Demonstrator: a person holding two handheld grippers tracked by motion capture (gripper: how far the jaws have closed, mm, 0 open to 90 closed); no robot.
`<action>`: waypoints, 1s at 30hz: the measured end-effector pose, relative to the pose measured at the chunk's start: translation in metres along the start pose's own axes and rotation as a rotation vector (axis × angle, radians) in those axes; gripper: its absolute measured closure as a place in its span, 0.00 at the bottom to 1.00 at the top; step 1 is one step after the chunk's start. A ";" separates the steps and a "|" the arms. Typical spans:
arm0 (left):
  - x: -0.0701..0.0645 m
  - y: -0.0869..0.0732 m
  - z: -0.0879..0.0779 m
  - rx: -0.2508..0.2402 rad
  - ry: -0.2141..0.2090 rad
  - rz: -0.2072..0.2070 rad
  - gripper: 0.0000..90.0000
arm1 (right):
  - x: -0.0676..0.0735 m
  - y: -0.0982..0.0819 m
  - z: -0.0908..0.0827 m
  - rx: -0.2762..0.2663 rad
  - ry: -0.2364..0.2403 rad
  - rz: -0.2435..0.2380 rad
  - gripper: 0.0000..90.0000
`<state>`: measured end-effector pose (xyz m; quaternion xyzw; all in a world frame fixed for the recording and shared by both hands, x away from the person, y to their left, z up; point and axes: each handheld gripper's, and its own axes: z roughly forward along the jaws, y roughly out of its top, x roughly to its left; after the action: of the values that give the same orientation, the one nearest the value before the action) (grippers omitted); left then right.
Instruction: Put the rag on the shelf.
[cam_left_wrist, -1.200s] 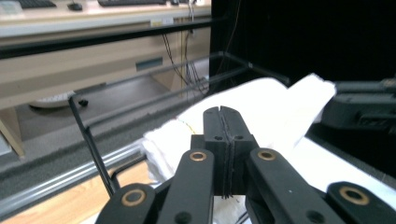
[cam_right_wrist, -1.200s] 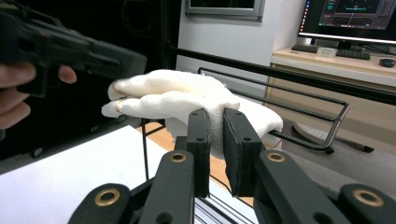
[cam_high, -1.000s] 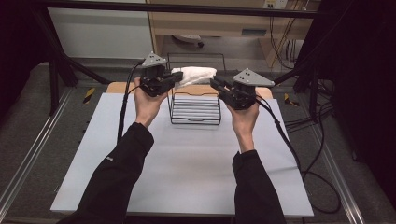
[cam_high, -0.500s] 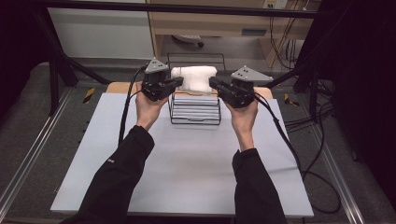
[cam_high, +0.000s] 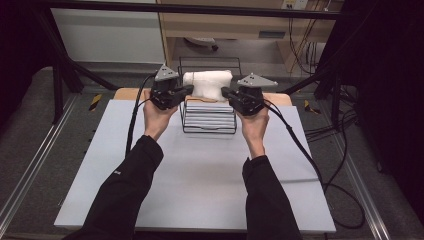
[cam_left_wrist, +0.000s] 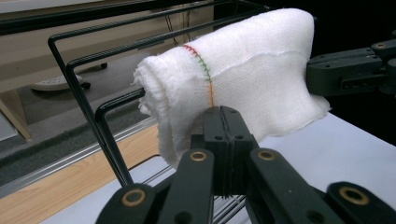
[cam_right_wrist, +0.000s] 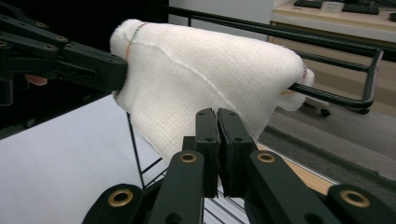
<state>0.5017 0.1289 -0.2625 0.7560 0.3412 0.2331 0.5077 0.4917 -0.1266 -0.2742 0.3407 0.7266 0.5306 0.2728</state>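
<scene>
A white gauze cloth (cam_high: 207, 84) with a coloured stitched hem hangs spread over the top bars of a black wire rack (cam_high: 208, 122). My left gripper (cam_high: 189, 89) is shut on the cloth's left edge, and in the left gripper view the closed jaws (cam_left_wrist: 223, 112) pinch the cloth (cam_left_wrist: 243, 70) near its stitching. My right gripper (cam_high: 223, 91) is shut on the right edge; in the right gripper view its jaws (cam_right_wrist: 217, 114) nip the cloth's (cam_right_wrist: 201, 70) lower hem. Each gripper view also shows the other gripper at the cloth's far end.
The rack stands at the far middle of a white table top (cam_high: 200, 175), with a wooden strip (cam_high: 125, 93) behind it. Cables (cam_high: 300, 145) trail from both grippers across the table. Rack bars (cam_left_wrist: 84, 98) rise close beside the left jaws. A dark frame surrounds the table.
The cloth, bunched near the left gripper before, is now stretched between both grippers over the rack. The right gripper has moved in to the cloth's right end and closed on it.
</scene>
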 end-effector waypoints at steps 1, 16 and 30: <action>0.000 0.000 0.001 0.001 0.000 -0.001 1.00 | -0.001 0.000 0.001 0.001 -0.004 0.000 0.97; -0.008 -0.012 -0.026 -0.033 -0.045 0.031 0.91 | 0.005 0.006 -0.031 -0.033 0.093 0.043 0.62; 0.000 -0.078 -0.058 0.024 -0.043 -0.012 0.40 | 0.011 -0.034 -0.052 0.050 0.152 0.083 0.14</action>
<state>0.4398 0.1836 -0.3127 0.7649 0.3376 0.2096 0.5070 0.4384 -0.1551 -0.2920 0.3360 0.7436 0.5473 0.1860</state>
